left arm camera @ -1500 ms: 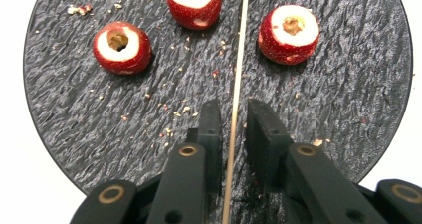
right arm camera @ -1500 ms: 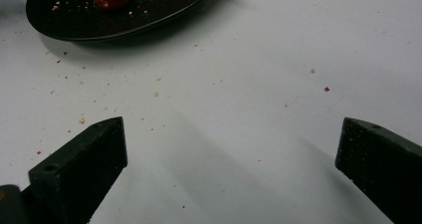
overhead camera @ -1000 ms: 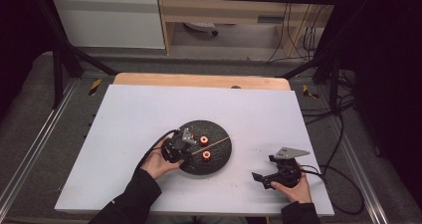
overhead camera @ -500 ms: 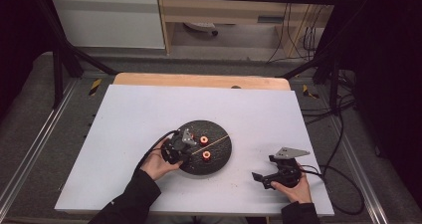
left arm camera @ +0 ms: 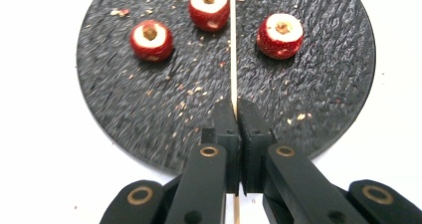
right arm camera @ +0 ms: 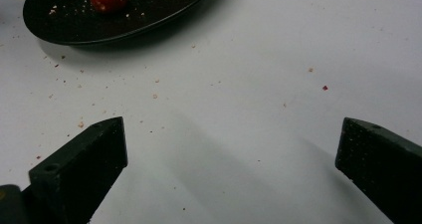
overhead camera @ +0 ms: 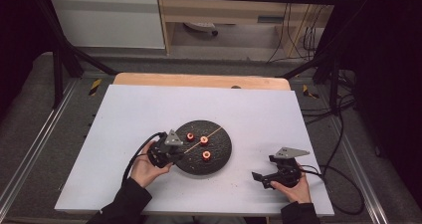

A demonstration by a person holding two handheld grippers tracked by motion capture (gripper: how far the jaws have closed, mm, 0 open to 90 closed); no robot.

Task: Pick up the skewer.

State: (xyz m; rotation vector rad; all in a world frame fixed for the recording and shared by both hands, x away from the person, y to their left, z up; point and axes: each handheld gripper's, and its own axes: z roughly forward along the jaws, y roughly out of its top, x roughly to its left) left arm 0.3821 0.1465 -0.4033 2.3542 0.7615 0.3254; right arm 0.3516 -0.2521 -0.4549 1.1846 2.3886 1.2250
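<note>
While my left gripper [left arm camera: 235, 115] is pinching the thin wooden skewer [left arm camera: 232, 45] lying across the round black textured plate [left arm camera: 124, 114] between red fruit pieces [left arm camera: 152, 39], I'm resting my right gripper [right arm camera: 231, 159] wide open nearby.

A lab-like recording bay. The white desk [overhead camera: 149, 109] stands inside a black metal frame [overhead camera: 59, 59], with loose cables [overhead camera: 343, 134] trailing and dark curtains [overhead camera: 388, 59] around it.
</note>
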